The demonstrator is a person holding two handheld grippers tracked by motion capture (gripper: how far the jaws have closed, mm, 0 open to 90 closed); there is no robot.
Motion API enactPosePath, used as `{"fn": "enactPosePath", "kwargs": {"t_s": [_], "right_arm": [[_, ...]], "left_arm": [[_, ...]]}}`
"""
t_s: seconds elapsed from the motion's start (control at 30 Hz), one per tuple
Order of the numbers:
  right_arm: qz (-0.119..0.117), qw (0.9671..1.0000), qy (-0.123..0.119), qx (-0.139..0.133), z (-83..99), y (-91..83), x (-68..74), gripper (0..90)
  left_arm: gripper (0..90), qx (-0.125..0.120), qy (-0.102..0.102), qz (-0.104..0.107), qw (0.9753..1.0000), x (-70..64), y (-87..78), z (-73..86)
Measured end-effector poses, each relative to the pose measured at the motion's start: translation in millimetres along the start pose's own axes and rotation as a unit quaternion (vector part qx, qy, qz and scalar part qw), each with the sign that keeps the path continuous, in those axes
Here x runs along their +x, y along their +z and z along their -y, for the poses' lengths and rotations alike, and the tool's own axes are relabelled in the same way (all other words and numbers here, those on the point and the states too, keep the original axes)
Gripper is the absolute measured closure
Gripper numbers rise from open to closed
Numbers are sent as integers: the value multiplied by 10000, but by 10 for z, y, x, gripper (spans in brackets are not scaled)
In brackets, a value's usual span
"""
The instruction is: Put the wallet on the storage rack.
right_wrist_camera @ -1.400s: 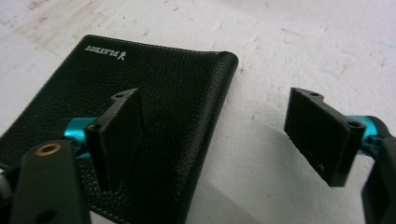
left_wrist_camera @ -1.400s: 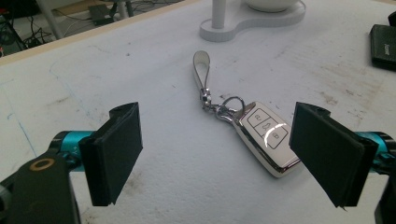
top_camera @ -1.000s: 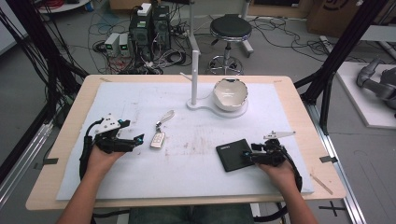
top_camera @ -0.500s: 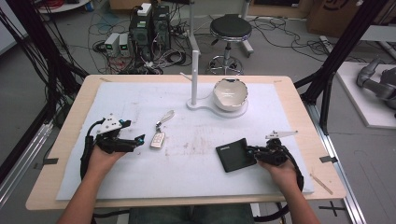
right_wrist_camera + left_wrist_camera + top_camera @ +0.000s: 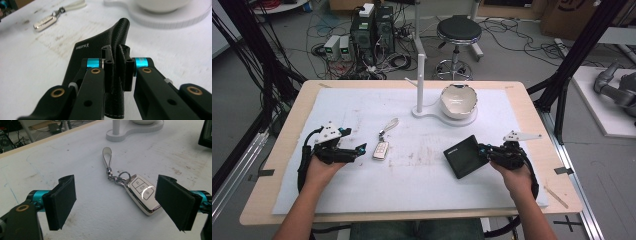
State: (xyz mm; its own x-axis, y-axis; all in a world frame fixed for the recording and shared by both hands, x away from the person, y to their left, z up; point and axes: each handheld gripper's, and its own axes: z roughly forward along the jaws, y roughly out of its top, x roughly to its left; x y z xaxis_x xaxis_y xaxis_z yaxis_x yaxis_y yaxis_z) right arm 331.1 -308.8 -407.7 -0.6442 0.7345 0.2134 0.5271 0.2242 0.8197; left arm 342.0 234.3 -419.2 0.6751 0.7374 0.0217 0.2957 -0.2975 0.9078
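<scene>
R claw [image 5: 484, 150] lifted wallet [image 5: 464, 156] edge since earlier; L claw [image 5: 360, 148] unmoved.

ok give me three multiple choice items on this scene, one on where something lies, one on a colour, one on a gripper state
1. Where does the car key lie?
A. inside the bowl
B. on the white mat, just off the left gripper's open tips
C. under the black pouch

2. What colour is the pouch held by the right gripper?
A. black
B. red
C. yellow

3. How does the left gripper stand?
A. shut on the key
B. shut on nothing
C. open, pads wide apart

Answers:
1. B: the high view shows the key on the mat beside the left gripper, and the left gripper view shows it lying between and ahead of the pads.
2. A: the right gripper view shows black grained material pinched between the pads.
3. C: the left gripper view shows a wide gap, with the key untouched.
</scene>
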Motion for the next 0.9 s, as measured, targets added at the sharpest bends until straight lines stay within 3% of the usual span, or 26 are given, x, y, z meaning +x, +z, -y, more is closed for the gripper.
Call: {"fn": "enactPosePath", "kwargs": {"t_s": [0.33, 0.9], "right_arm": [[320, 9989, -265, -194, -373, -41, 25, 850], [739, 9941, -622, -491, -1107, -10, 47, 848]], "left_arm": [[172, -62, -14, 4, 10000, 2, -21, -10], [172, -125, -101, 27, 9999, 29, -25, -9]]}}
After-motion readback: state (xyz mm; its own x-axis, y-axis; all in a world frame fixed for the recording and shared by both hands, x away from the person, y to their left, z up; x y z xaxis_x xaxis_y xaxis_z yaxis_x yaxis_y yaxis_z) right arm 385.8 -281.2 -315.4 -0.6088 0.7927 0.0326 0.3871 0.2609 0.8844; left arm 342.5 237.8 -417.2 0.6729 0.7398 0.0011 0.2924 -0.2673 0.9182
